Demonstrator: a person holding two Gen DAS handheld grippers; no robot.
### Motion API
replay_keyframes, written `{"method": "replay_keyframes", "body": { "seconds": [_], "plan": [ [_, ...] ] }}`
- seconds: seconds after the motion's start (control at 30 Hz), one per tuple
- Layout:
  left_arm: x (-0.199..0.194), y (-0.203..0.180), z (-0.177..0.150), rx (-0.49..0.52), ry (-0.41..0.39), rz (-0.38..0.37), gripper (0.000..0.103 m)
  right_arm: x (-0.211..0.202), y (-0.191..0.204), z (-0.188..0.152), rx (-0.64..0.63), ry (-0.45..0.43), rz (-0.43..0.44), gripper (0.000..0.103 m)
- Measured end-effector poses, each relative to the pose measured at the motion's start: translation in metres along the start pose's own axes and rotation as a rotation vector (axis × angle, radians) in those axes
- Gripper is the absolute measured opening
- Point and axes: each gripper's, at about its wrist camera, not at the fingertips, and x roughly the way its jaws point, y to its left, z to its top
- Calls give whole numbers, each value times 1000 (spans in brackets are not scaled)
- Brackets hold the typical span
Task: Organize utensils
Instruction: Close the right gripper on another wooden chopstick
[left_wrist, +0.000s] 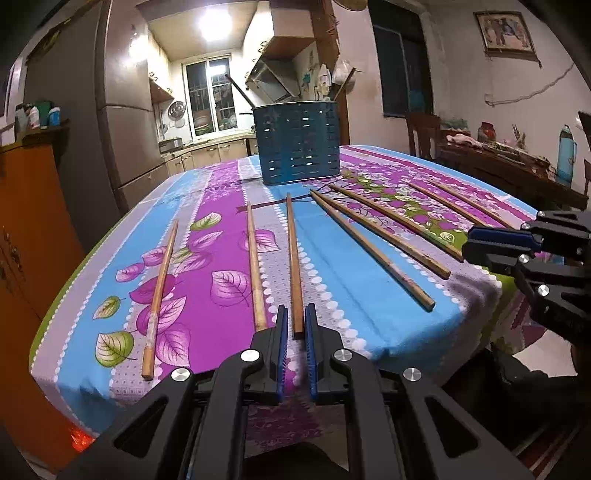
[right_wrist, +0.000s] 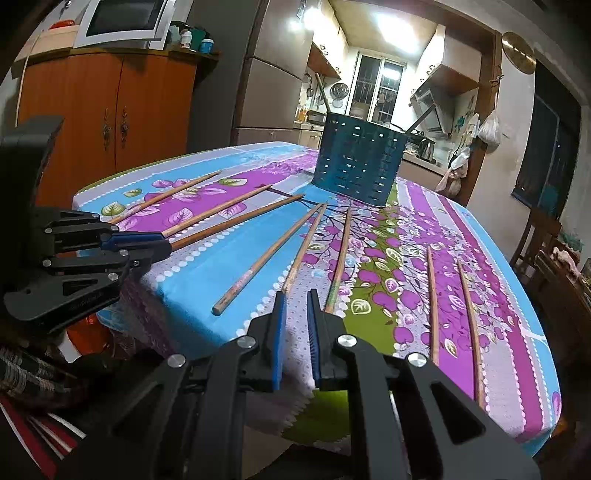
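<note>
Pick step: left gripper (left_wrist: 295, 325) jaws clenched on near end of one chopstick (left_wrist: 294, 258), right gripper (right_wrist: 297, 306) jaws closed, nothing visibly held, other chopsticks loose on worktop (left_wrist: 332, 266); next: lift, drop into blue holder (left_wrist: 300, 142).

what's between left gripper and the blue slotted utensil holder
One wooden chopstick, near end in the left gripper, then bare floral tablecloth; left wrist view.
</note>
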Motion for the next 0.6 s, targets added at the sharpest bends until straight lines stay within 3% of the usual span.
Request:
{"method": "replay_keyframes", "body": {
  "seconds": [0.6],
  "plan": [
    [-2,-3,-4,-27,-27,25,11,23,8,-3,78,38,2,12]
  ]
}}
